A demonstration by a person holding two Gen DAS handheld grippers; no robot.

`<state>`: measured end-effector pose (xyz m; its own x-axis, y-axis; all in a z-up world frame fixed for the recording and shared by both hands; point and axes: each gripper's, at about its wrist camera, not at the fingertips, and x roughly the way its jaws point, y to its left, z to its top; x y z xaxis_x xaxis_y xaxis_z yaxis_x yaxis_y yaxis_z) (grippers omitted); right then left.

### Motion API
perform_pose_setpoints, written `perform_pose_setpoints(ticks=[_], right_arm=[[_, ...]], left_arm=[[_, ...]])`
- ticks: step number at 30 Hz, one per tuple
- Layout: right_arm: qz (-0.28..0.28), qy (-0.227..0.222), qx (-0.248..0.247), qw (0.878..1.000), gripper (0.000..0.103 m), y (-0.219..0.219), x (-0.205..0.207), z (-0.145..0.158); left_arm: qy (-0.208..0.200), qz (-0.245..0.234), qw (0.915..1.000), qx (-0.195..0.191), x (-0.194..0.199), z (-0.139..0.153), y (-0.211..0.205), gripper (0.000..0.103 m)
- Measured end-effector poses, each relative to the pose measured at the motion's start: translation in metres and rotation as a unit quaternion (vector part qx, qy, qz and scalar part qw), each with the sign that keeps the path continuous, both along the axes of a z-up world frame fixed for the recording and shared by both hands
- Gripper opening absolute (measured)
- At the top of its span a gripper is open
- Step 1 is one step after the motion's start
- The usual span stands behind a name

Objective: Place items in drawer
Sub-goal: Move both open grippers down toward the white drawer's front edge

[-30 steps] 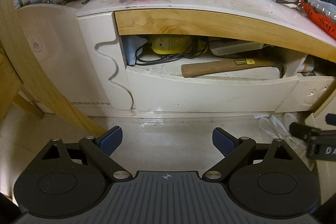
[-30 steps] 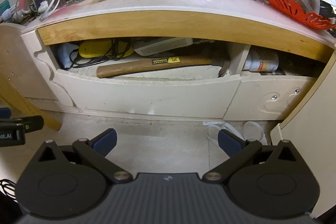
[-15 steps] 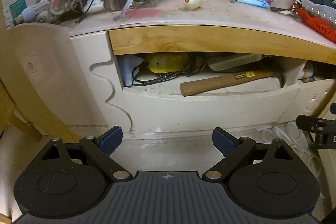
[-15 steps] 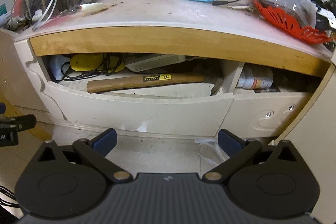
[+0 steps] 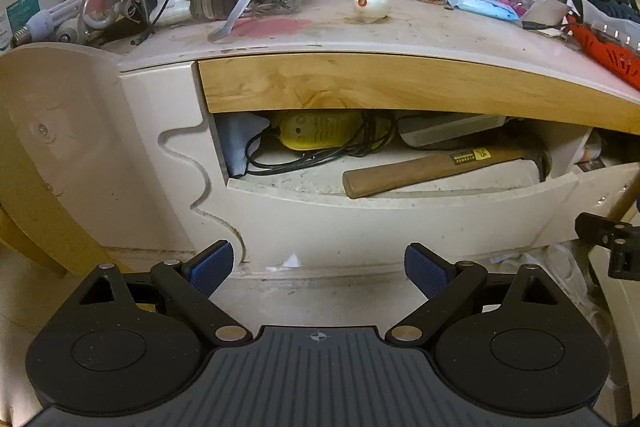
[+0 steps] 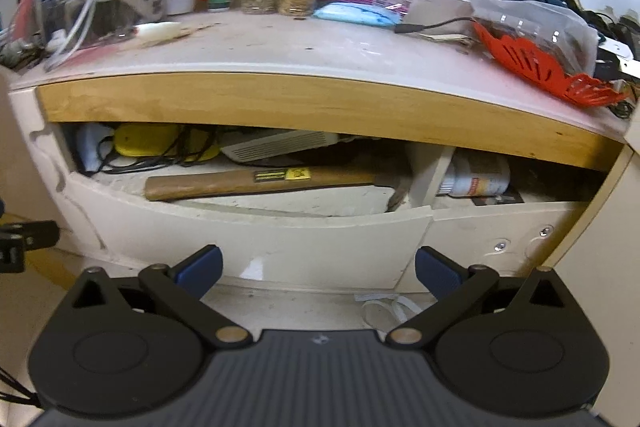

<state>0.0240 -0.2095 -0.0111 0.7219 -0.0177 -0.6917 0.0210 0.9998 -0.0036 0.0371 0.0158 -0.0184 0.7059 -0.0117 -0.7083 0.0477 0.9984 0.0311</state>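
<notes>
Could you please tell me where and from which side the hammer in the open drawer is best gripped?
Probably the bare wooden handle end of the hammer, approached from above and the front: it lies flat along the drawer, while its head sits tucked against the divider.

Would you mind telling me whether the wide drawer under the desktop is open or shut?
Open. The drawer front sits out from the desk, and a hammer and yellow device show inside.

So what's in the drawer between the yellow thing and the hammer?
In the left wrist view, tangled black cables lie between the yellow device and the hammer; beyond them there is only bare, dusty drawer floor.
</notes>
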Motion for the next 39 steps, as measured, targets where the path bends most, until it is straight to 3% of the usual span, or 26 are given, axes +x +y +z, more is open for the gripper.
perform_pose_setpoints(ticks=[17,39], right_arm=[[0.002,-0.002,-0.025,1.000,0.103,-0.008,0.043,-0.025],[0.029,0.001,-0.058,0.998,0.103,-0.011,0.091,-0.057]], left_arm=[[0.005,0.015,0.9998,-0.013,0.033,-0.020,0.009,0.095],[0.016,0.011,0.9998,0.007,0.086,-0.058,0.005,0.095]])
